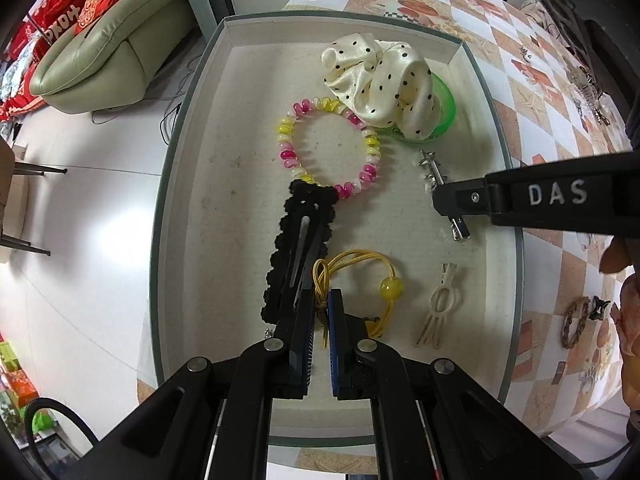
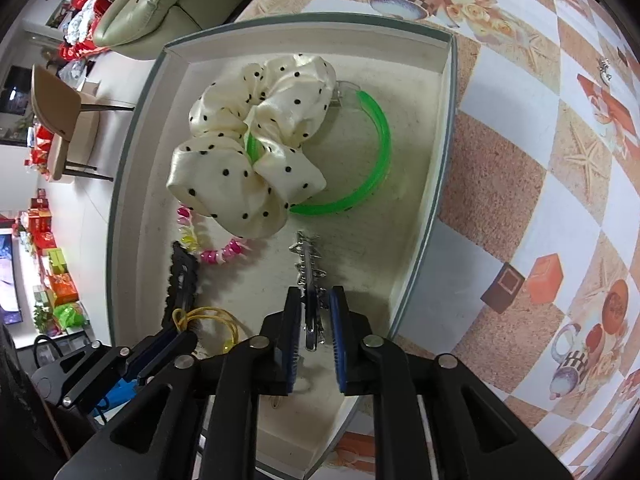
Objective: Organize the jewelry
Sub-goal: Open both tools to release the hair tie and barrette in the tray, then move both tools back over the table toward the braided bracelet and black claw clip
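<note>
Left gripper (image 1: pixel 321 308): we see 2 fingers pinching yellow elastic (image 1: pixel 320 280). Right gripper (image 2: pixel 315 300): pinching silver clip (image 2: pixel 309 268).

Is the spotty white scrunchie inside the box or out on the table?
Inside. The spotty scrunchie lies on the floor of the box, within its walls, partly covering the green bangle.
</note>
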